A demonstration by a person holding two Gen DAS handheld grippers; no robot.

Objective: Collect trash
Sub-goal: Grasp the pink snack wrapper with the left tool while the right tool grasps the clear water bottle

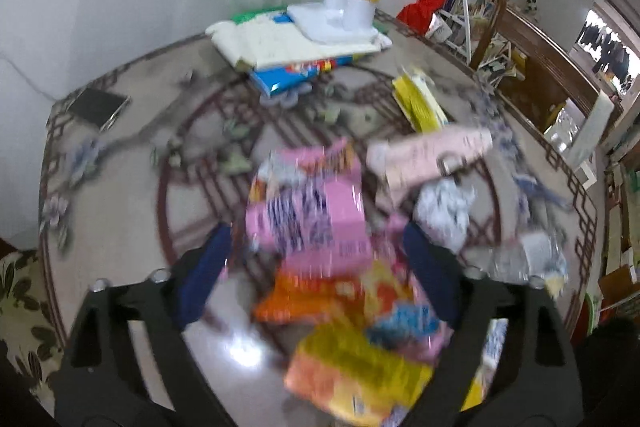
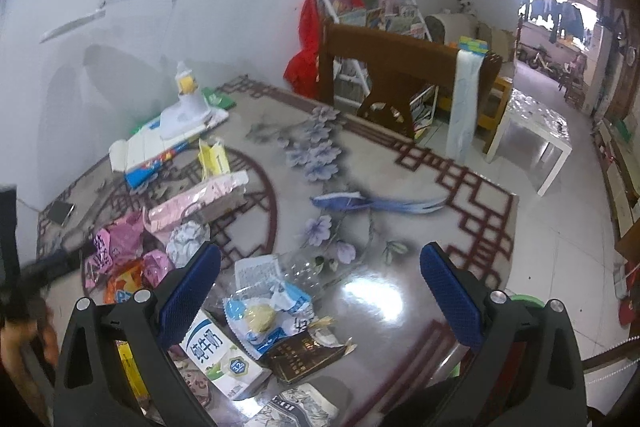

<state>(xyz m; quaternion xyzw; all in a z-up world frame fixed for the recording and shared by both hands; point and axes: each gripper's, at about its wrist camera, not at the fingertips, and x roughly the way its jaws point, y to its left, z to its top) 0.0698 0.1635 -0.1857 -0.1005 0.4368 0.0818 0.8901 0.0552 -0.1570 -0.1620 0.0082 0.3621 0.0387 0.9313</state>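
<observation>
While both hand-held grippers gape, only the right hand-held gripper (image 2: pixel 320 271) view shows the milk carton (image 2: pixel 218 357).

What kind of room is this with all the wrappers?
Probably a family living room at home. A patterned table is littered with snack wrappers, a wooden chair stands beside it, and a rack of children's books leans against the wall.
</observation>
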